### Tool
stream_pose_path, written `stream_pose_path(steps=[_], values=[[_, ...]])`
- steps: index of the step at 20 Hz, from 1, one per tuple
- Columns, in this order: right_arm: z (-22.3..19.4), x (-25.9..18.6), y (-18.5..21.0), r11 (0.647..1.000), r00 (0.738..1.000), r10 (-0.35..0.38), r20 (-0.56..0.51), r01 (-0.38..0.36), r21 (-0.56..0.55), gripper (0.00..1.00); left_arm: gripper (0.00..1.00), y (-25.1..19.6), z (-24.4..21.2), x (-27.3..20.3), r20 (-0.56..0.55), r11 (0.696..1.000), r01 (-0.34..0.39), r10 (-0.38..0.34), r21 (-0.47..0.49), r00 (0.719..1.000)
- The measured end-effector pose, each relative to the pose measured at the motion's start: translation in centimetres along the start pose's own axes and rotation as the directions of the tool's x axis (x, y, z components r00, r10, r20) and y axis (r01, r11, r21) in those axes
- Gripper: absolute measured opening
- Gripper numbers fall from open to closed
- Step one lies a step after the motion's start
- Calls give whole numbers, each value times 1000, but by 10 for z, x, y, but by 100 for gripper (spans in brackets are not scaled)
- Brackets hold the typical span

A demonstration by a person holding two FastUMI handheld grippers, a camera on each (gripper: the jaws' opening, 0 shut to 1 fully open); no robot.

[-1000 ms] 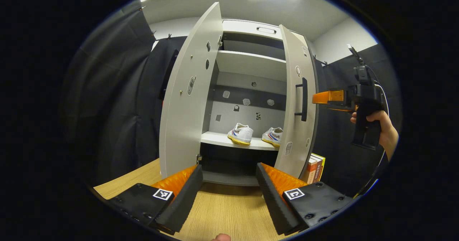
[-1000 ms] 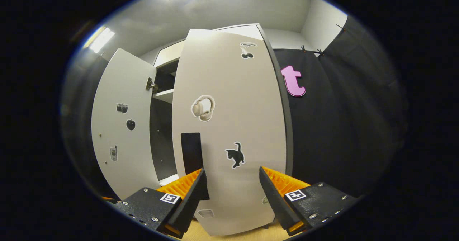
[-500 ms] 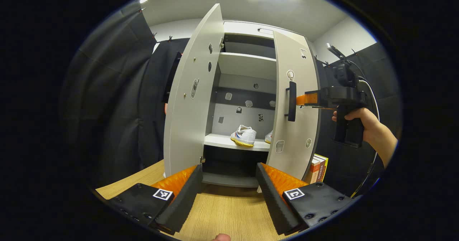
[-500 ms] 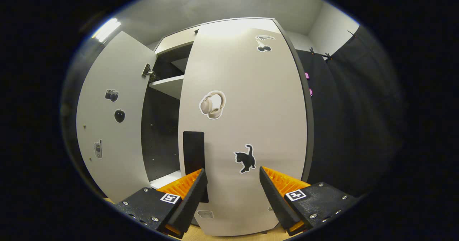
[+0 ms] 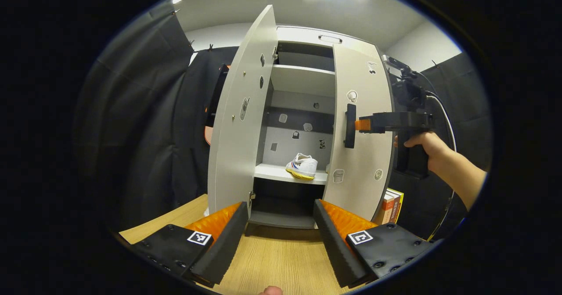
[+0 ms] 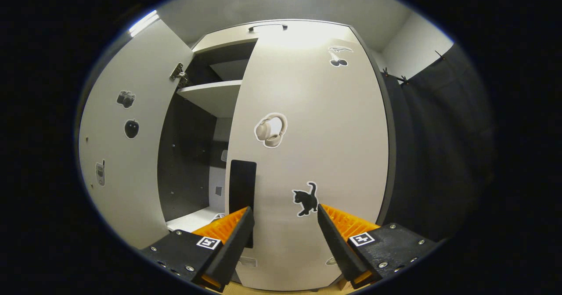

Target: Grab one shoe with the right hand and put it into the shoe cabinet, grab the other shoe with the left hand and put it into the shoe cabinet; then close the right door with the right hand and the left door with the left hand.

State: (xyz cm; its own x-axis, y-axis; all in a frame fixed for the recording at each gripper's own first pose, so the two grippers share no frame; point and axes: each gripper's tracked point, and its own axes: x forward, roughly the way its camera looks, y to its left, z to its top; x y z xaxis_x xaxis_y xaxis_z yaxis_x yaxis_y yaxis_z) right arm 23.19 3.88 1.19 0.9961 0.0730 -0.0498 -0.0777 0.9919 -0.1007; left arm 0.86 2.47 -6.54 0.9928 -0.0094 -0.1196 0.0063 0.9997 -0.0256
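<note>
Item: shoe cabinet (image 5: 303, 34), my landmark for everything here. On its middle shelf (image 5: 281, 173) I count one white shoe (image 5: 303, 167) in plain sight; a second may sit behind the right door (image 5: 362, 128), which blocks that half of the shelf, so I cannot confirm it, though I judge both shoes stowed. Right door: most of the way shut, a gap open between its free edge and the left door (image 5: 239, 119), which stands wide open, swung out to the left of the cabinet. Right gripper (image 6: 284, 222): fingers spread wide, holding nothing, their tips close against the right door's outer face just beside the dark handle (image 6: 242, 185); whether they touch it I cannot tell. From the left gripper view I see the same tool, held in a hand (image 5: 423, 148), at the handle (image 5: 350, 126) on the door's front. Left gripper (image 5: 281, 229): fingers likewise wide and empty, hanging over the wooden table (image 5: 281, 260) in front of the cabinet's base, well short of the left door. Books (image 5: 390, 205) stand to the right of the cabinet. Status, as I judge it: shoe placing done, right door nearly closed, left door untouched and remaining.
</note>
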Motion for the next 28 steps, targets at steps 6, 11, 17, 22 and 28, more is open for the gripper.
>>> stream_pose_path(steps=[6, 11, 17, 22, 28], values=[[0, -1, -1, 1000, 1000, -15, 12, 15, -27, 91, 97, 9, 0, -1, -6, 1000, -11, 11, -7, 1000], [13, -31, -1, 1000, 999, -7, 35, 8, -15, 93, 97, 11, 1, -4, -4, 1000, -15, 15, -16, 1000], [-1, -118, 1, 999, 999, 38, 27, -39, 3, 94, 97, 4, 2, -4, -8, 1000, 0, 0, -27, 1000], [-31, -180, -20, 1000, 999, -22, 23, 22, 12, 94, 96, -12, 11, 3, 7, 999, 37, -37, -22, 999], [-55, -218, -55, 992, 993, -118, 24, 117, 41, 94, 97, -4, 68, 7, 84, 991, 53, -43, -120, 996]])
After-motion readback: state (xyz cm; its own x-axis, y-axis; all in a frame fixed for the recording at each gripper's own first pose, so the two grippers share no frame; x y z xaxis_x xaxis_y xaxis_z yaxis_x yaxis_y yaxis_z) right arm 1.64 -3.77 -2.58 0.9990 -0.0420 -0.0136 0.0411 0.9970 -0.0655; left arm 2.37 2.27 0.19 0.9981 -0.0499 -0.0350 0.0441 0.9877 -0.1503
